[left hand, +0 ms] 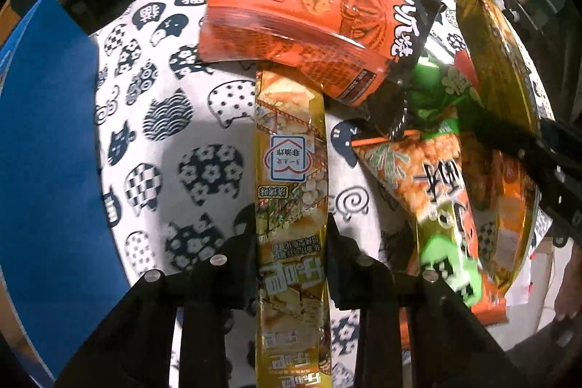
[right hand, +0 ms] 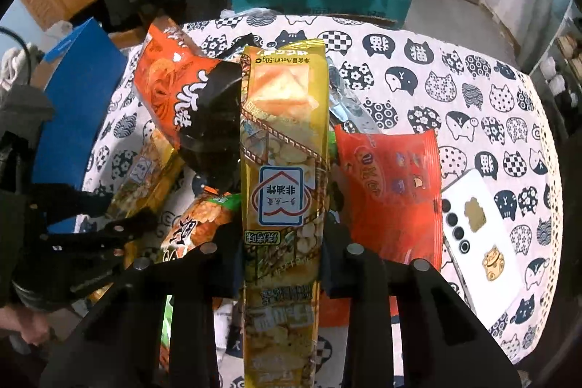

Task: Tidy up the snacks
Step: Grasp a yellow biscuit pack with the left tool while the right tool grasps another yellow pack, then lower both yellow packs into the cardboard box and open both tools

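Right tool (right hand: 282, 253) clamping yellow snack pack (right hand: 285, 148), phone (right hand: 480, 235) visible only there

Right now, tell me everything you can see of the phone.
The phone is white and lies flat, back up, on the cat-print cloth, near the table's right-hand edge in the right wrist view. A row of dark round lenses runs along one long side. Two gold stickers sit on its back, and one looks like a lucky cat. The back looks smooth. Nothing rests on it. A red bag lies just beside it, but I cannot tell whether they touch.
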A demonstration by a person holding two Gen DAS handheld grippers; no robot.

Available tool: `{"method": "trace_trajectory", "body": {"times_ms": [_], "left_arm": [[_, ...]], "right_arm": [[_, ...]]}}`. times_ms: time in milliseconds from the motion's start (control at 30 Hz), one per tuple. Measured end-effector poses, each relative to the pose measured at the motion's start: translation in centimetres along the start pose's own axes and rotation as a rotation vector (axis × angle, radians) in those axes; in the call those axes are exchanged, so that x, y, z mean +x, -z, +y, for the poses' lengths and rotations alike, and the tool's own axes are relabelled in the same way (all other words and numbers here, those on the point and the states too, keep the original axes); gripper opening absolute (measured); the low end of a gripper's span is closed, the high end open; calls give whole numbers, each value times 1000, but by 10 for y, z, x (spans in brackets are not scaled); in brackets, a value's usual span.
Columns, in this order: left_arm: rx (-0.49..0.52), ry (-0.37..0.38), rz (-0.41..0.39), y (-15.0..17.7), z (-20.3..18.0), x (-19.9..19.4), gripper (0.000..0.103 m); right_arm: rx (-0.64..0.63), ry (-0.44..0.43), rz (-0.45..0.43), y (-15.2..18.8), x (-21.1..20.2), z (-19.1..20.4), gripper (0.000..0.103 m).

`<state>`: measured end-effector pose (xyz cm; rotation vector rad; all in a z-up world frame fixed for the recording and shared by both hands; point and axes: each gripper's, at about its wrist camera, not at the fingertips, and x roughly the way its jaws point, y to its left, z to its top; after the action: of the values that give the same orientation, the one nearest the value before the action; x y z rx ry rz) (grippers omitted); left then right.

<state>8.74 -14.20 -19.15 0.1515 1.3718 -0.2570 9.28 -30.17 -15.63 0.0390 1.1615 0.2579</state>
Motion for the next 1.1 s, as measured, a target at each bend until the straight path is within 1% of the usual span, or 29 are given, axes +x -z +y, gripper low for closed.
{"method": "trace_trajectory", "body": {"times_ms": [67,200,333,367,400,533,600,700,933,1100], "left_arm": [[2,9,6,5,2,-5,31],[-8,23,18,15,18,-12,31],[-1,14,0,22,22,-23,31],[3,10,-12,24,22,-28,31],[4,11,-20,37,35,-26,31],[1,17,-67,44,38,-41,31],[0,22,-93,55,45,-60,31],[-4,28,-133,59,52,-85,31],[-21,34,-233,63,68,-130,31],[-37,29,-293,60,86,-148,31]], "right_arm": [[7,-5,-9,0,-5,0,30],[16,-11,-25,1,-15,3,30],[14,-14,-40,-1,-25,10,30],[10,-16,-44,-2,-29,14,30],[8,-18,-50,-3,-31,16,30],[-4,-28,-72,-7,-43,27,30],[-14,-35,-83,-9,-48,35,30],[-28,-45,-95,-11,-55,47,30],[-57,-75,-115,-17,-68,73,30],[-77,-102,-126,-26,-75,94,30]]}}
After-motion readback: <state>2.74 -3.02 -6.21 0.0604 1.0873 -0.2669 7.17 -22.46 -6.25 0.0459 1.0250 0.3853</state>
